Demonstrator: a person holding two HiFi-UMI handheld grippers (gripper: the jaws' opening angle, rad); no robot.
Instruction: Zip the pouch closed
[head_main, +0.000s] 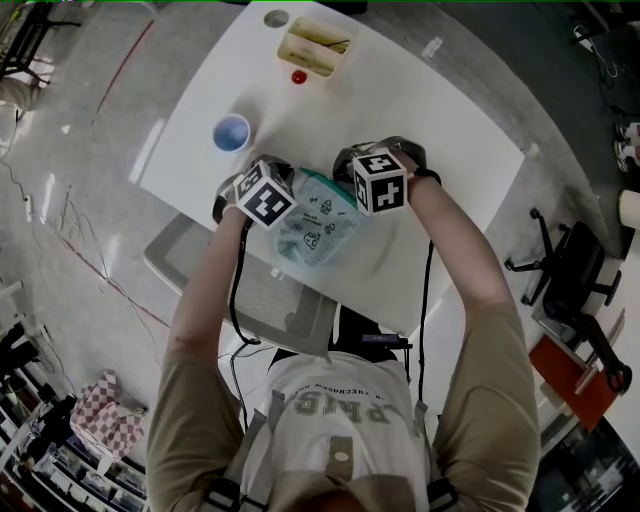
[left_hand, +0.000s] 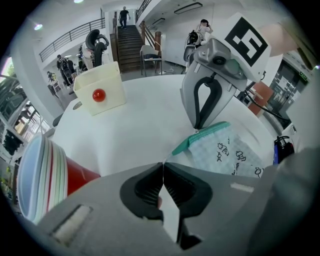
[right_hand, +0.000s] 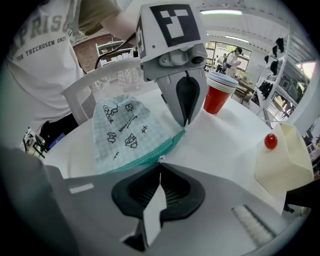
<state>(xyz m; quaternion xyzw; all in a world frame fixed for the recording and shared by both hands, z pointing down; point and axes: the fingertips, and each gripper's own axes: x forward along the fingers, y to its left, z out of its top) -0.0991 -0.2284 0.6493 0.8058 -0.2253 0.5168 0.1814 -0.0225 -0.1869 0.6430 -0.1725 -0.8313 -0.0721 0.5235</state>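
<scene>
A pale teal checked pouch (head_main: 318, 228) with small black drawings lies near the front edge of the white table (head_main: 420, 110), its green zipper edge (right_hand: 150, 156) facing away from me. My left gripper (left_hand: 163, 162) is shut on the end of that zipper edge (left_hand: 176, 149). My right gripper (right_hand: 160, 162) is shut on the small metal zipper pull (right_hand: 162, 158), part way along the edge. The right gripper view shows the left gripper (right_hand: 186, 124) pinching the far corner. From the left gripper view, the right gripper (left_hand: 199, 129) stands on the green edge.
A cream box (head_main: 315, 45) stands at the table's far side with a red ball (head_main: 299, 76) in front of it. A stack of cups (head_main: 231, 132) sits left of the grippers. A grey chair (head_main: 250, 295) is under the front edge.
</scene>
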